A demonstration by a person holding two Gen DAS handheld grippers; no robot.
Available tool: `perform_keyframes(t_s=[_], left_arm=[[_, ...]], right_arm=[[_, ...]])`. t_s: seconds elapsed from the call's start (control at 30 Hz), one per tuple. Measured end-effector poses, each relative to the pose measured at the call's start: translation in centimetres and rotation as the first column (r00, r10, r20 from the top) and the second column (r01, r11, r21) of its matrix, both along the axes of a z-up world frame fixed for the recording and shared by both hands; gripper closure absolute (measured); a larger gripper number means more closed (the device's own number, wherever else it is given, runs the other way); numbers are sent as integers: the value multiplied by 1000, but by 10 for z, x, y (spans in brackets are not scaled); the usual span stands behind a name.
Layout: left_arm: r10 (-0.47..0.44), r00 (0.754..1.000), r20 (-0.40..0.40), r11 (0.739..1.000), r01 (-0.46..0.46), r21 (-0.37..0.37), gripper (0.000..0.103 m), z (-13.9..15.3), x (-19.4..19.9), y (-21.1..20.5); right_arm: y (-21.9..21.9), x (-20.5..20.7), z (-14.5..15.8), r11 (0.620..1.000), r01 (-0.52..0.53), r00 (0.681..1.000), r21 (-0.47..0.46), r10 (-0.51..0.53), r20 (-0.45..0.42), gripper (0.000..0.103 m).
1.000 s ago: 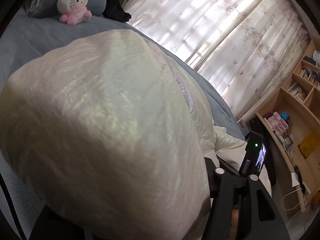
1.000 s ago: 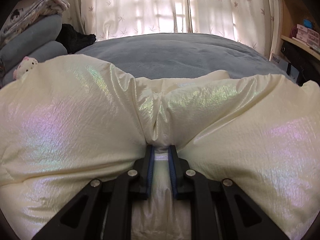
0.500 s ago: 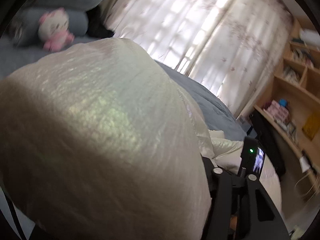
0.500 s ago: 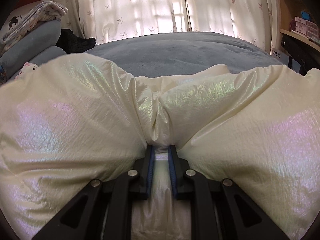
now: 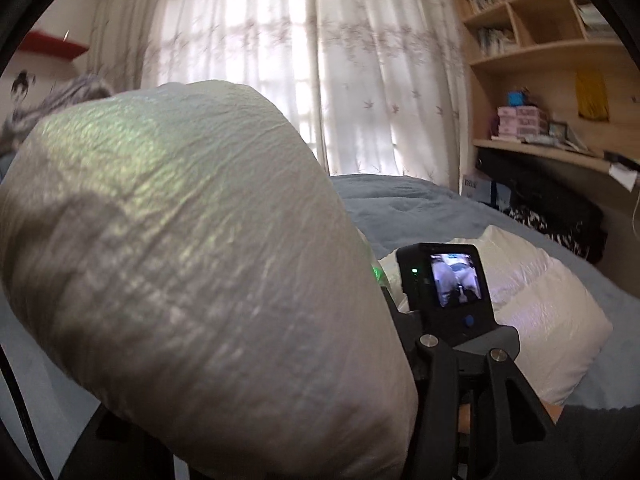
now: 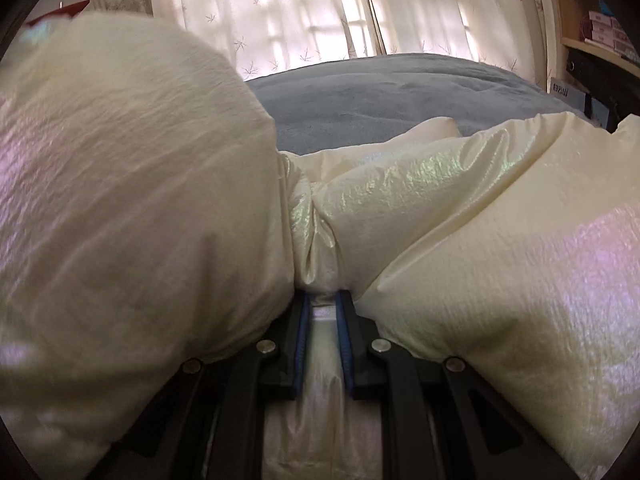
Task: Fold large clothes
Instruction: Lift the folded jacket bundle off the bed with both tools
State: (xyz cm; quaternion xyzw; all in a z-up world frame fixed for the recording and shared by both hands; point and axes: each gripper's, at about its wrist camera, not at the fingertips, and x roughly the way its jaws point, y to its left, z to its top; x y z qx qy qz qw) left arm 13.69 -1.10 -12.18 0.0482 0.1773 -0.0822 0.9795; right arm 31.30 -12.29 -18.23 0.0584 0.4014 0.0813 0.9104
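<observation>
The right gripper (image 6: 323, 300) is pinching a bunched fold of the cream puffer jacket (image 6: 500, 248) between nearly closed blue pads (image 6: 301, 344). The left gripper's fingers are lying hidden behind jacket padding filling the frame's left, so its opening cannot be told. A blue-grey bed (image 6: 380, 88) is stretching toward curtains (image 5: 320, 60); shelves (image 5: 540, 20) are standing upper right.
</observation>
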Motion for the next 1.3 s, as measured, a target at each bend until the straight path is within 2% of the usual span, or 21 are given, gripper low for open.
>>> perform_keyframes(t_s=[0.2,0.3,0.47,0.67,0.77,0.93,1.0,1.07,1.17,1.23,1.3], left_arm=[[2,1000,4,995,-2,104,54,17,0,-34],[-8,1000,11,988,6,154,54,25,-3,-46],[-26,1000,9,974,23,226,54,36,-7,-76],[-44,999,-10,966,45,255,53,43,-15,-100],[-54,999,-5,951,53,303,53,42,-21,-113],[-91,996,1,926,84,367,53,45,-25,-139],[-106,994,1,920,98,380,53,46,-26,-151],[-122,993,6,906,109,409,53,42,-29,-165],[-149,989,6,870,129,476,53,31,-35,-192],[-172,985,-6,821,146,552,53,17,-38,-214],[-193,981,-15,754,158,638,53,0,-41,-238]], right_arm=[[-10,10,16,999,-43,991,28,47,-127,88],[-23,9,32,993,-76,976,93,93,-196,88],[-54,-24,62,971,-131,975,201,164,-153,88],[-57,-59,37,967,-155,967,202,190,-168,88],[-66,-64,32,958,-130,970,257,176,-165,88],[-108,-88,49,911,-111,971,398,185,-152,88],[-134,-106,61,914,-89,981,395,148,-122,88],[-164,-124,69,925,-35,993,378,76,-96,88],[-213,-152,71,929,77,995,363,-46,-94,87],[-240,-166,68,932,153,986,330,-125,-107,87],[-265,-177,67,923,210,976,321,-181,-119,87]])
